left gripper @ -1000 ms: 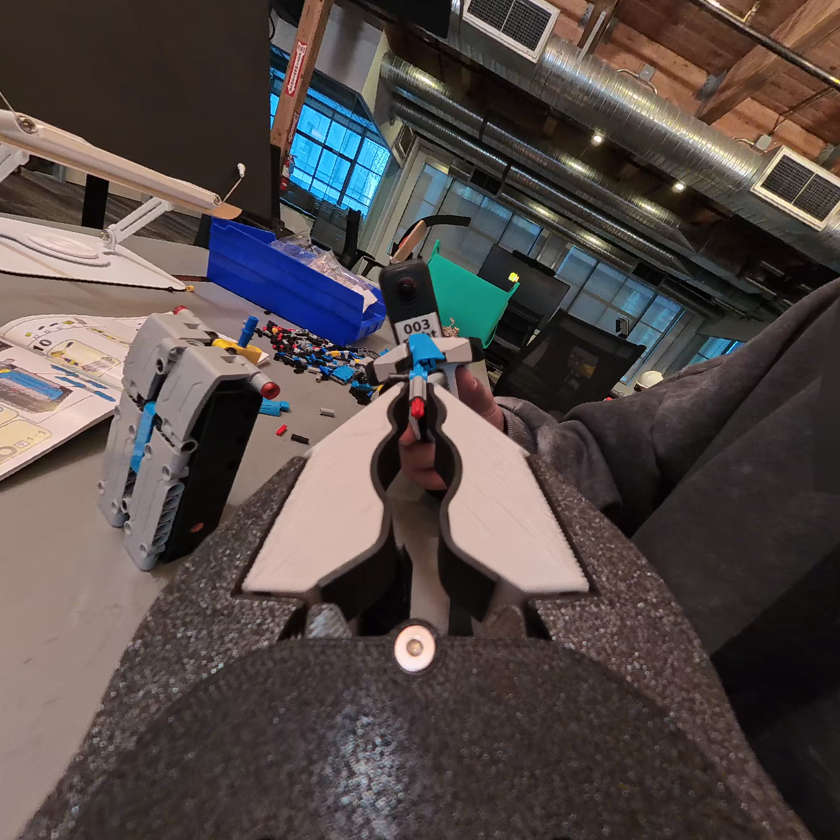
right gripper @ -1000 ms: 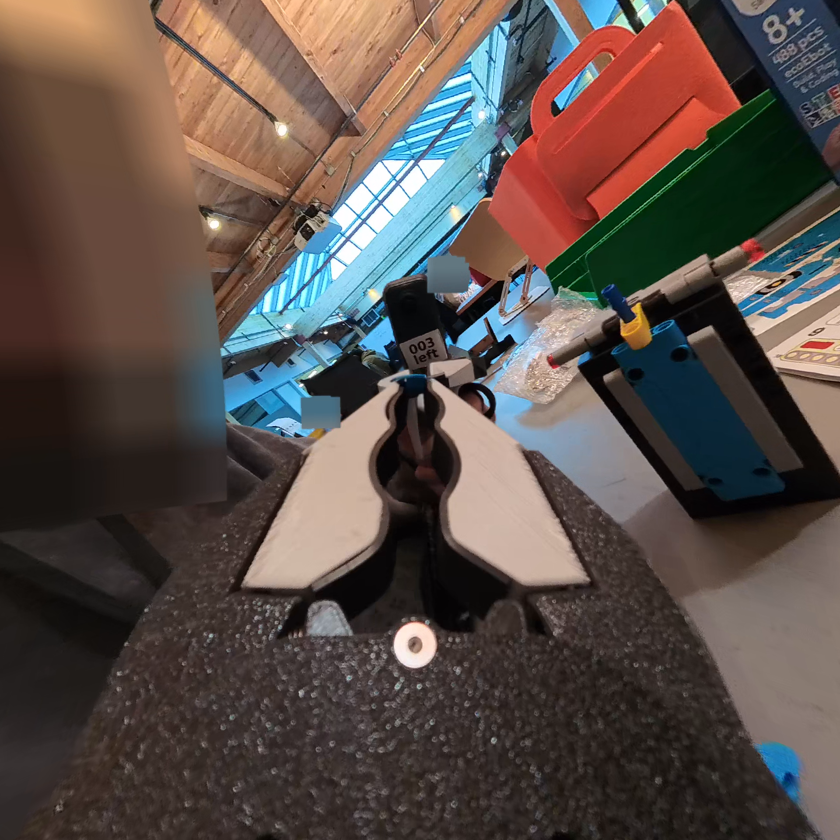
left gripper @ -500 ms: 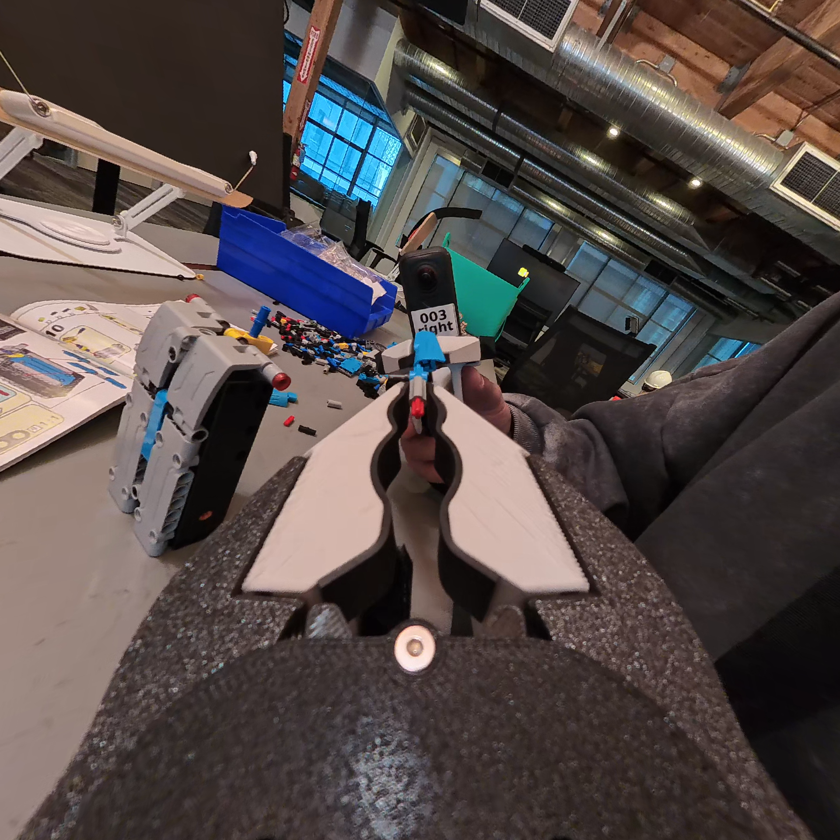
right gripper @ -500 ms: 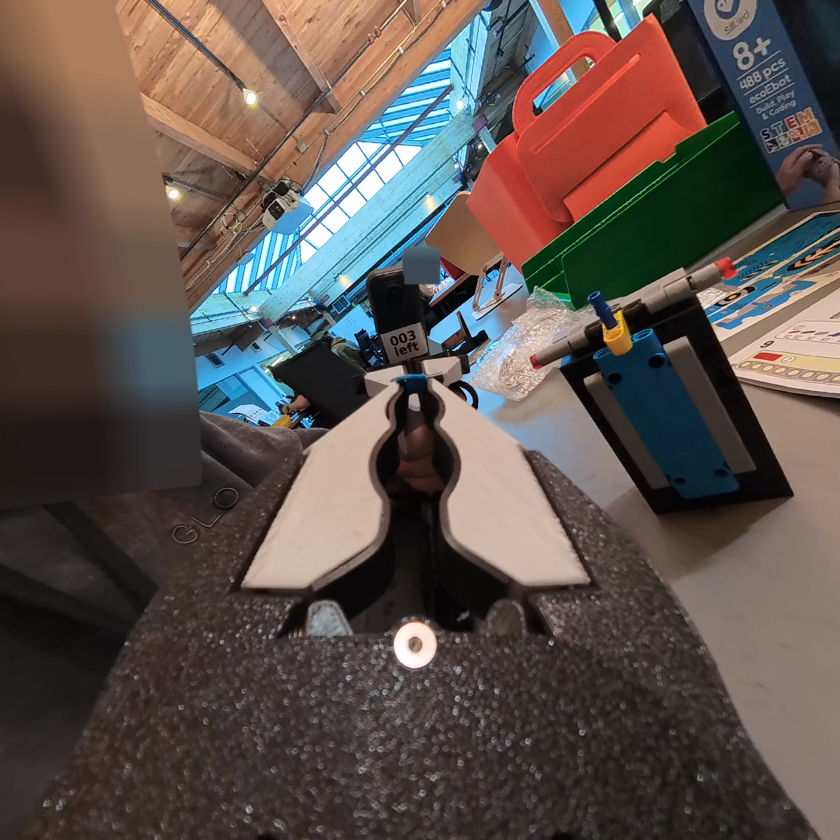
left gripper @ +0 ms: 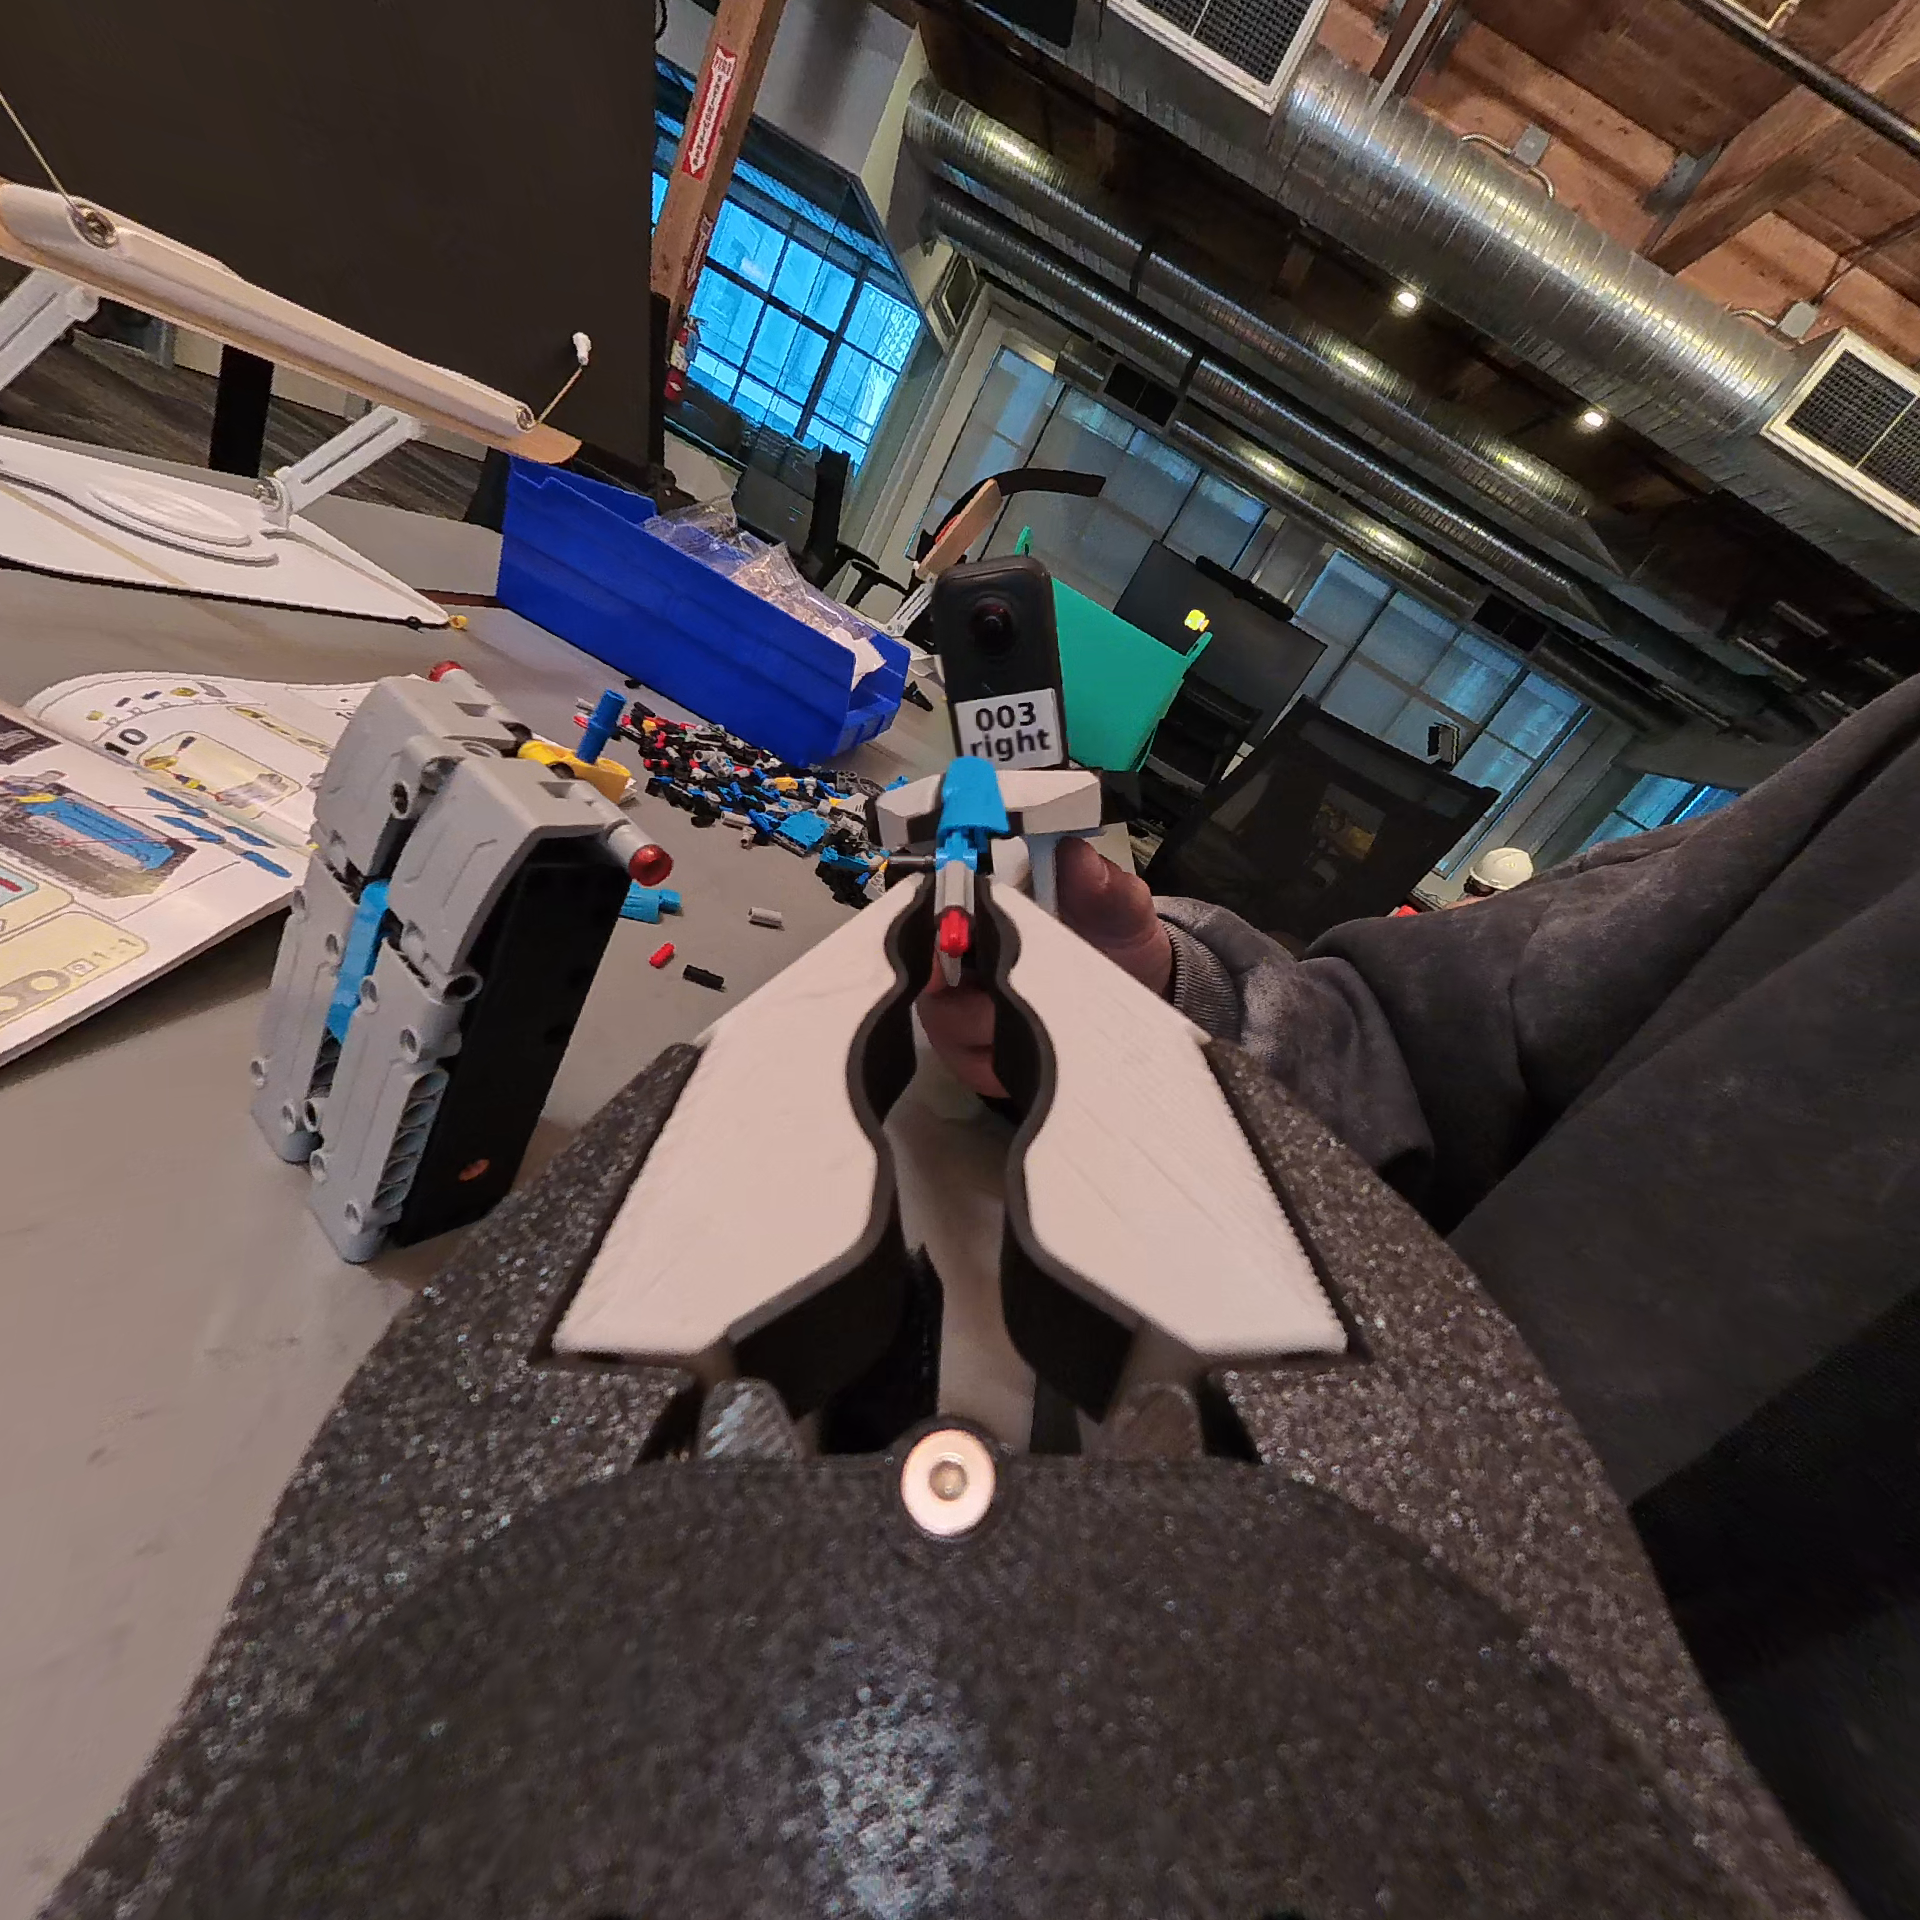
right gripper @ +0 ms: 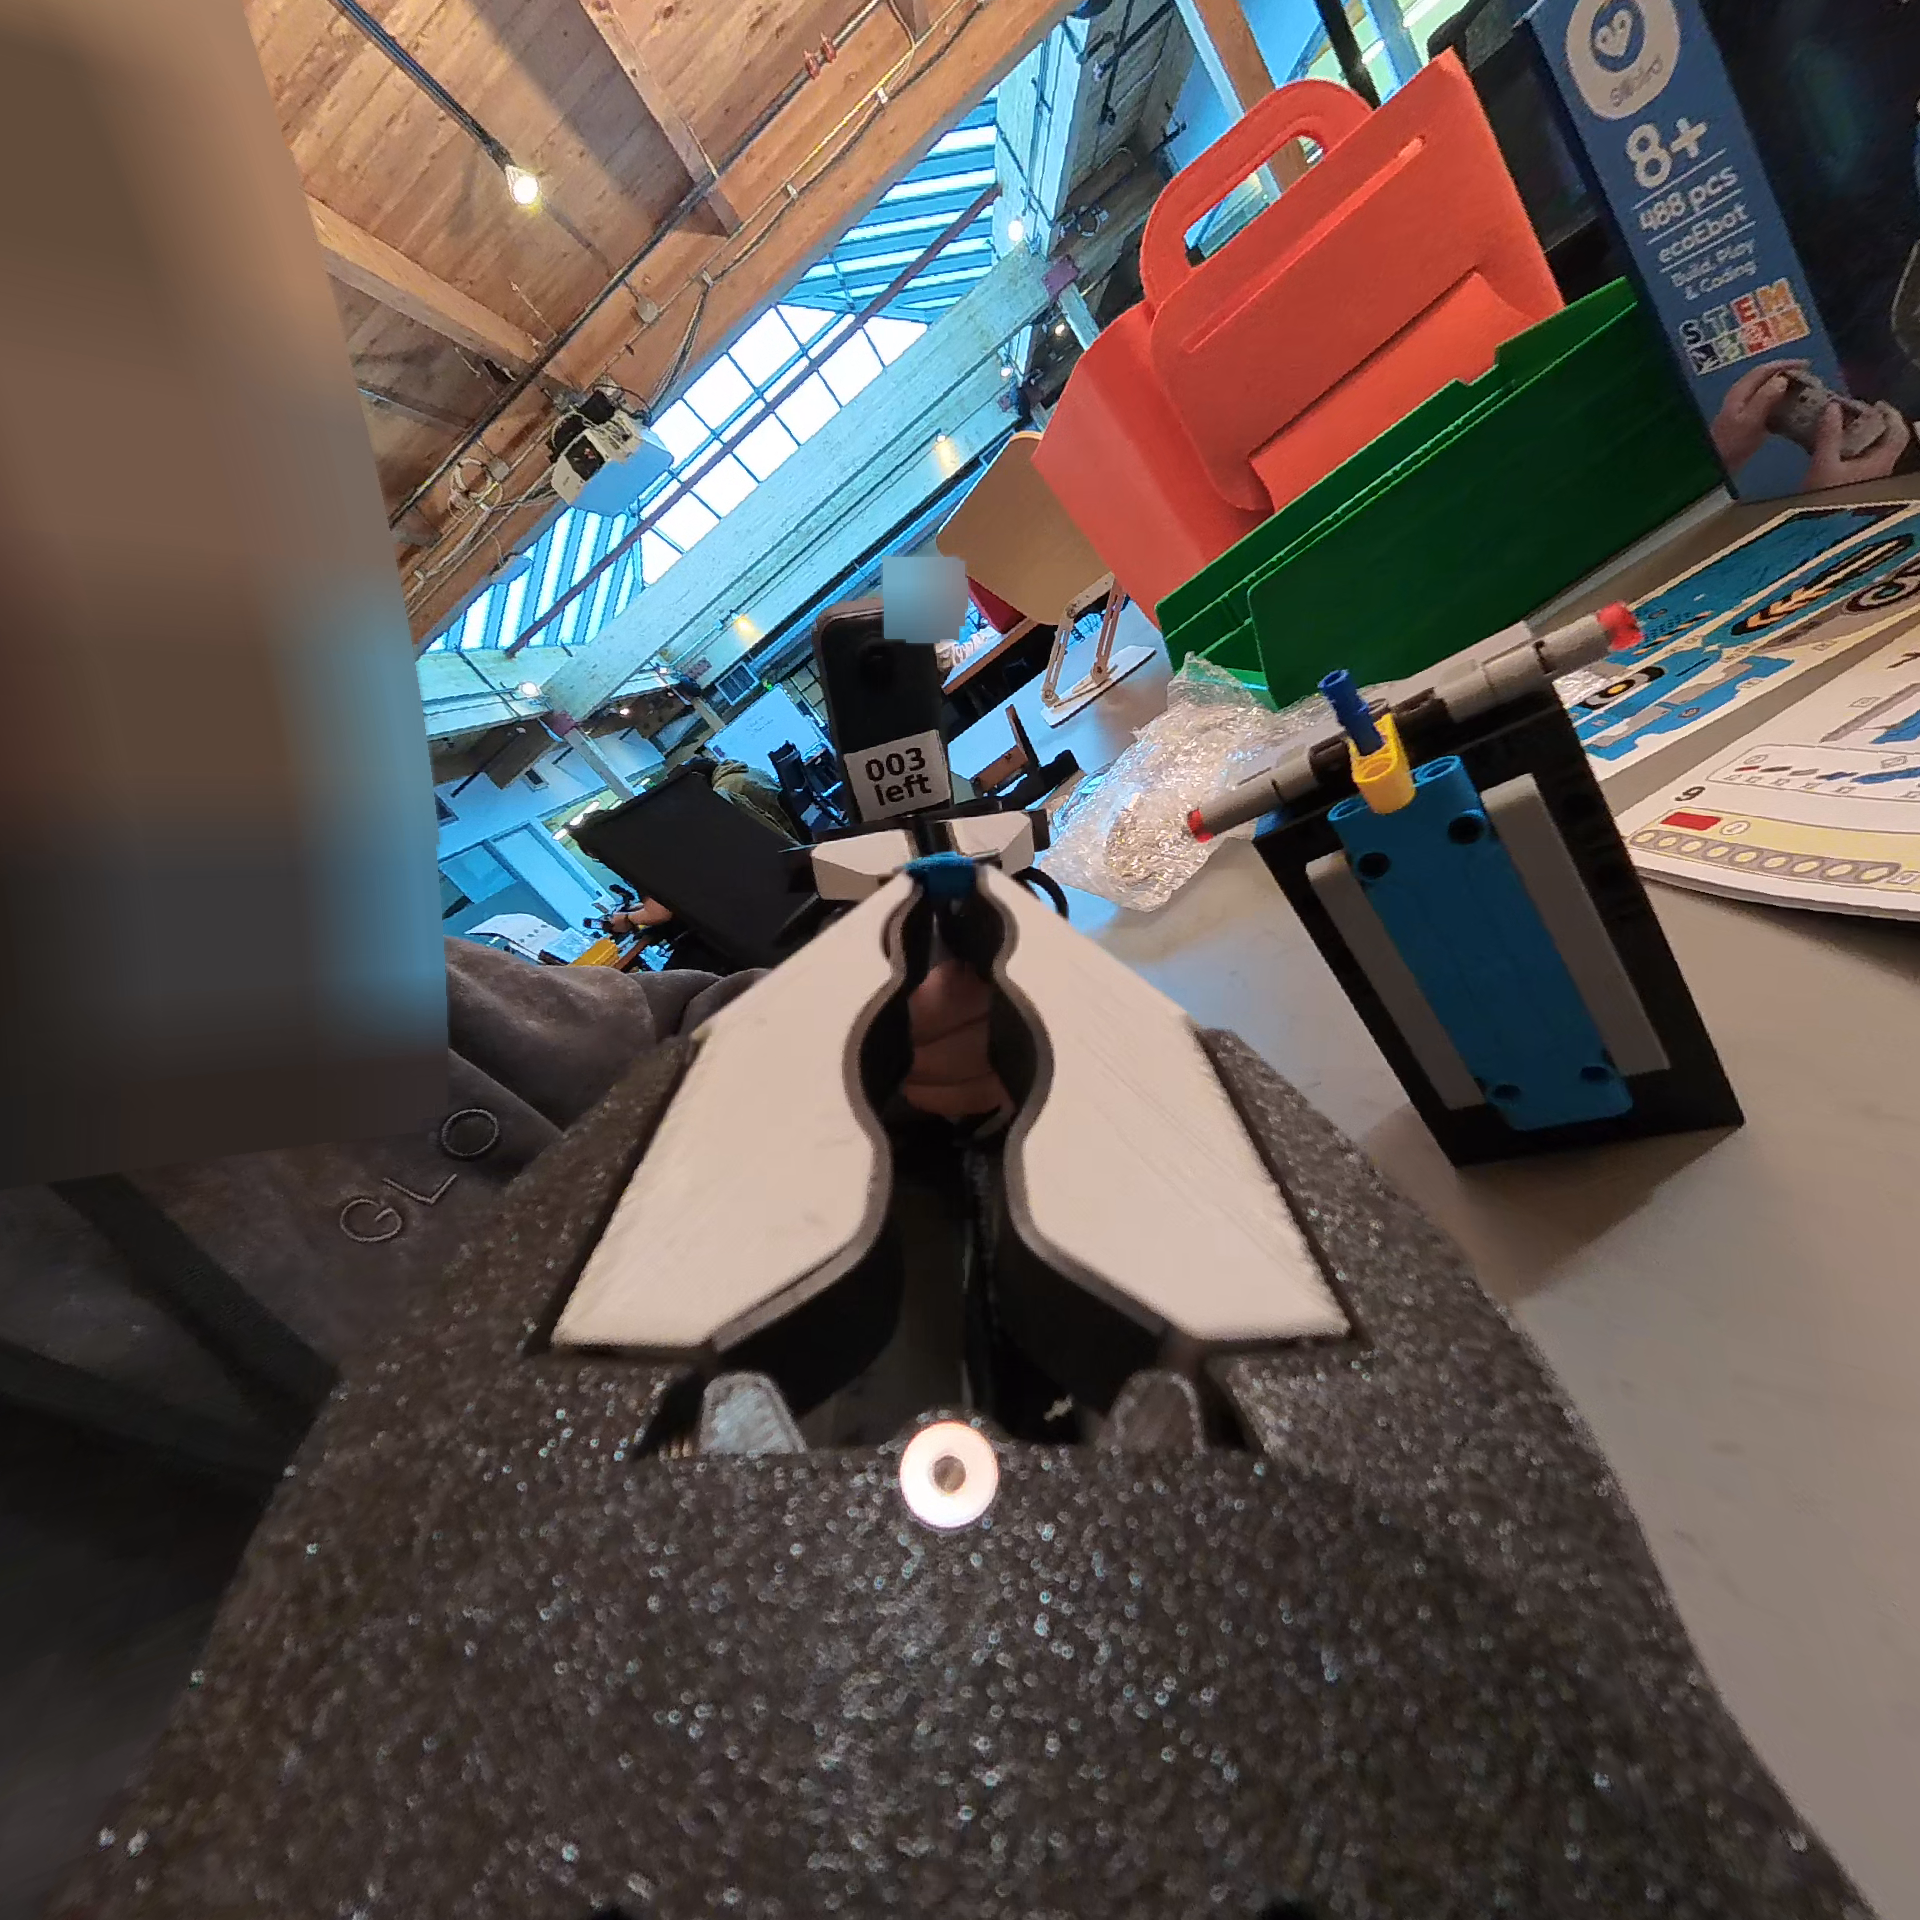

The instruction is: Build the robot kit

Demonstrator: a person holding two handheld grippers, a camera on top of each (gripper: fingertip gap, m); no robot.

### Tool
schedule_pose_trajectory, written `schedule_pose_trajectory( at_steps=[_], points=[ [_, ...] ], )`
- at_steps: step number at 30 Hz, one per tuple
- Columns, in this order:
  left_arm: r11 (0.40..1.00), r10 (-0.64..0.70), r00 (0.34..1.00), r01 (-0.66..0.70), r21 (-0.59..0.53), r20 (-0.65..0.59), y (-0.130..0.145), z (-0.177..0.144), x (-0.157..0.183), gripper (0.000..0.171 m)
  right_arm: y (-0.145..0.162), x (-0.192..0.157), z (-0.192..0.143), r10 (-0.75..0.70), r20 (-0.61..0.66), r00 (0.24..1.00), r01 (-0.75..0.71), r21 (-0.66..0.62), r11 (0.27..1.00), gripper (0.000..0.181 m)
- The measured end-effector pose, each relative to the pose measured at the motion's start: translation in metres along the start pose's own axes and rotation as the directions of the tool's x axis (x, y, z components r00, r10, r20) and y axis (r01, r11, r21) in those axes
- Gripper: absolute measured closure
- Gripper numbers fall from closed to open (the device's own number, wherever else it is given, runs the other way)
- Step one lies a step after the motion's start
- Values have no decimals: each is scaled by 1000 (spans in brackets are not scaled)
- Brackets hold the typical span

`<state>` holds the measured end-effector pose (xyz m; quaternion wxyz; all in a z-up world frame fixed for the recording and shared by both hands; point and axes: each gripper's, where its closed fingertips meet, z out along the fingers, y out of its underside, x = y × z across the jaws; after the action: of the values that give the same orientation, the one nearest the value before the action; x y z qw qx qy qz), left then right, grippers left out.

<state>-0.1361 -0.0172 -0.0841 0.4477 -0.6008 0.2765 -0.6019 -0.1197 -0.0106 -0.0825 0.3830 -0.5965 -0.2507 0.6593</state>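
Your left gripper [left gripper: 951,914] clamped on grey pin with red tip [left gripper: 950,935]. Your right gripper [right gripper: 940,883] pinches blue piece [right gripper: 943,875] on pin's far end; both held tip to tip above grey table [left gripper: 125,1299]. Left of grippers, grey-black brick assembly [left gripper: 416,997] stands upright on table. Beyond it: loose small parts [left gripper: 748,790], blue bin [left gripper: 675,634], open instruction booklet [left gripper: 125,831].

A grey table [left gripper: 125,1299] carries a block-built model [left gripper: 416,966], loose bricks [left gripper: 748,779], booklet [left gripper: 114,810] and blue bin [left gripper: 675,623].
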Motion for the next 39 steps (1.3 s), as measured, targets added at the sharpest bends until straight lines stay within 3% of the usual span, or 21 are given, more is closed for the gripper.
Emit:
schedule_pose_trajectory(
  at_steps=[12, 25, 28, 39],
  points=[
    [1000, -9, 1000, 9, -15, 0, 3, 1, -1, 165, 3, 1, -1, -40, -15, 999, 39, -30, 999, 174],
    [997, 24, 1000, -24, -69, 4, 13, 3, 0, 165, 12, 1, -5, 11, 22, 1000, -9, -106, 994, 174],
    [998, 33, 999, -33, -50, -5, 10, 3, 3, 165, 10, -2, -4, 105, 69, 992, -100, -74, 992, 175],
    [999, 34, 999, -34, -24, -3, 8, 3, 4, 165, 8, -4, 0, 112, 77, 991, -109, -47, 993, 176]
  ],
)
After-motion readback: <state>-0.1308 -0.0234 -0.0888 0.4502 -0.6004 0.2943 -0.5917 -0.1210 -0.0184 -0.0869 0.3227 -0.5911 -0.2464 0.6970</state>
